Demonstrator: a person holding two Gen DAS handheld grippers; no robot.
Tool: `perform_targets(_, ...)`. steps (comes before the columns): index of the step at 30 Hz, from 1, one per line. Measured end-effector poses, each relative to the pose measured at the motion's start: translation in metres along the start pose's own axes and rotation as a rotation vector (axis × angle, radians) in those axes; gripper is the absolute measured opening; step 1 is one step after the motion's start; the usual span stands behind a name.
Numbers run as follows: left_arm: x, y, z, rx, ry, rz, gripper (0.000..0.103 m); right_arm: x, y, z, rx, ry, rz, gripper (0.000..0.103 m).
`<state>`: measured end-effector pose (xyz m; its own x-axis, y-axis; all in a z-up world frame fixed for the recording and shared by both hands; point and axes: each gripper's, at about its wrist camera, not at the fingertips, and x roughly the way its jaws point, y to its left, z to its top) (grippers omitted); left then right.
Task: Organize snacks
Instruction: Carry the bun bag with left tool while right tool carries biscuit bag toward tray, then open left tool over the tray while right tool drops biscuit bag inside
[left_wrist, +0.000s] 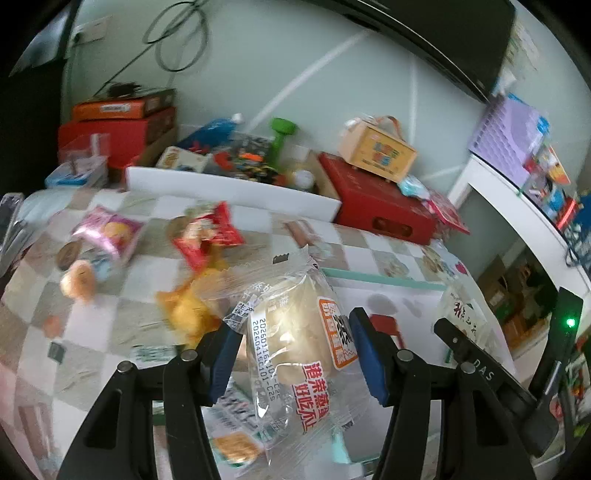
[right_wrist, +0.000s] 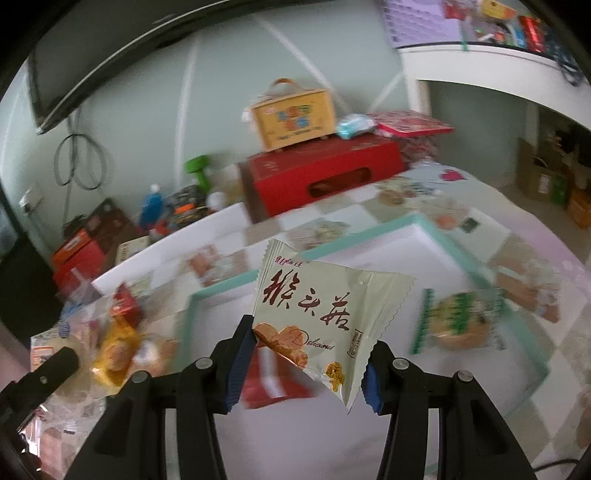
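Observation:
My left gripper (left_wrist: 295, 336) is shut on a clear-wrapped pale cake packet (left_wrist: 291, 291) with an orange label and red lettering, held above the checked tablecloth. My right gripper (right_wrist: 310, 339) is shut on a cream packet (right_wrist: 317, 295) printed with dark red characters, over a white tray with a teal rim (right_wrist: 458, 254). In the tray lie a green-striped round pastry packet (right_wrist: 458, 325) and a red packet (right_wrist: 269, 384). In the left wrist view the same tray rim (left_wrist: 384, 278) shows ahead. Loose snacks lie to the left: pink (left_wrist: 107, 232), red (left_wrist: 207, 236) and yellow (left_wrist: 188, 310) packets.
A red box (left_wrist: 376, 206) with a yellow handled carton (left_wrist: 376, 151) on it stands behind the tray. A white bin (left_wrist: 229, 188) of clutter and a green dumbbell (left_wrist: 282, 136) line the wall. A white shelf (left_wrist: 517, 206) with a purple basket (left_wrist: 506, 136) is at the right.

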<state>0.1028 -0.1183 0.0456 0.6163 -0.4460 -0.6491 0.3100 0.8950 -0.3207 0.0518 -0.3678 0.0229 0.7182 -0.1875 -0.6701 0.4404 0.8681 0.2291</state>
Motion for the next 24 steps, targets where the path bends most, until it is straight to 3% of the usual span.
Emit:
perform_targets(12,0.048,-0.068,-0.003,0.144,0.051,-0.09,0.061,0.018,-0.047,0.006,0.056,0.028,-0.052,0.054)
perform_targets(24,0.076,-0.079,0.005,0.176,0.037,-0.088,0.061,0.032,-0.045,0.006,0.031,0.052,-0.038,0.054)
